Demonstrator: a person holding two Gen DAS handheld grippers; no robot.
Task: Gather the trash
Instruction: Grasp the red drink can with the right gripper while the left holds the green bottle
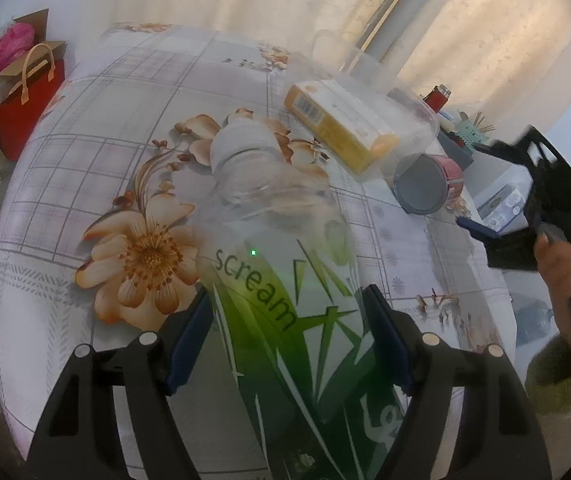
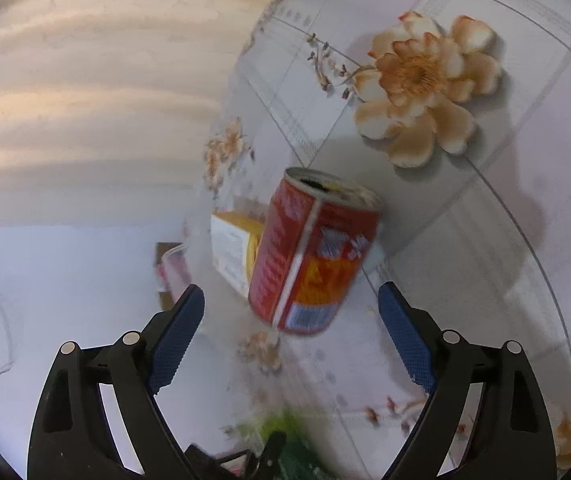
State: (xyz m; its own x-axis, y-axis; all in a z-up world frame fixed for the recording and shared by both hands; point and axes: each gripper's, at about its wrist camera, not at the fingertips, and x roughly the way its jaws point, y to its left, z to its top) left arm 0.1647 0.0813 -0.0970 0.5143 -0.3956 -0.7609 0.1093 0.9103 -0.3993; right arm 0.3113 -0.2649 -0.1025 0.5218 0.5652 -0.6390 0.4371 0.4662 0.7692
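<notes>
Left gripper [image 1: 287, 312]: pitched downward, its 2 blue pads [image 1: 189, 340] pressed against a bottle [image 1: 281, 280]. Right gripper [image 2: 291, 312]: jaws spread wide, nothing gripped. A hand [image 1: 565, 276] in a green sleeve [image 1: 561, 376] holds it.

Your left gripper [image 1: 285, 336]: open tablecloth [image 1: 85, 152] at 9–11 o'clock. Yellow box [image 1: 339, 120] and grey-lidded tub [image 1: 425, 188] block 1 o'clock; right gripper [image 1: 525, 200] crowds 3.
</notes>
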